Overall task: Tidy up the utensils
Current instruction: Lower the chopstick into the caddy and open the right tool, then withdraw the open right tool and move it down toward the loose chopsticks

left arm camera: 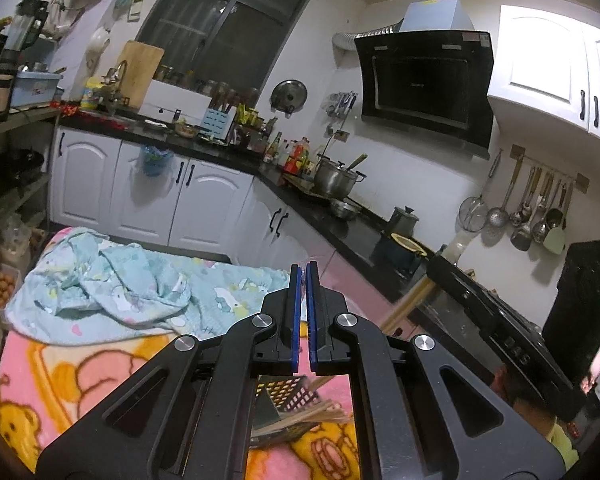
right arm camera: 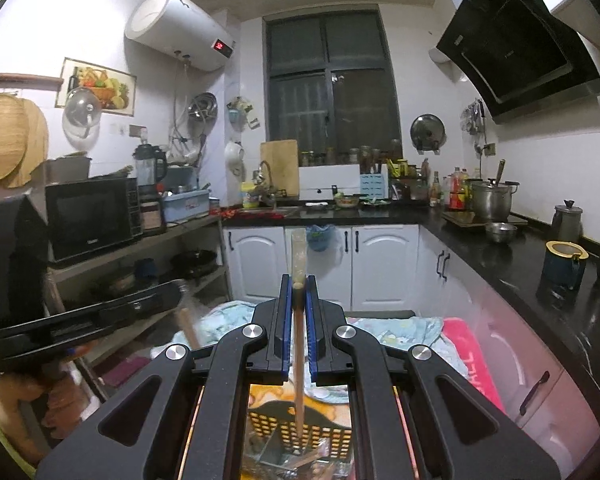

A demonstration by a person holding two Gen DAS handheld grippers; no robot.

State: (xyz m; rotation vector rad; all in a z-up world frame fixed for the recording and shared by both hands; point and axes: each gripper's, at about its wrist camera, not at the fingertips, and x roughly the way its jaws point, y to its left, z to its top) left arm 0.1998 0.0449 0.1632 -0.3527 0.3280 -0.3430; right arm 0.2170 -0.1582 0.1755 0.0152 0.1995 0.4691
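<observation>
At the bottom centre of the right wrist view, the right gripper (right arm camera: 299, 300) pinches a slim wooden chopstick (right arm camera: 299, 352) over the black perforated utensil basket (right arm camera: 300, 428), likely for sorting. The left gripper (left arm camera: 303, 280) is pressed together, holding nothing visible, above the pink cartoon blanket (left arm camera: 60, 368).

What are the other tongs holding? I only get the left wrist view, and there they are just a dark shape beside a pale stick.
Observer: The right tongs are shut on a long wooden stick, clamped between their blue pads.
Operator: Where does its lower end point?
Observer: Down at a black perforated basket right beneath the tongs; I cannot tell whether it is inside.
Operator: Is there anything on the walls that I miss?
Observer: A white water heater with a red display hangs left of the window.
</observation>
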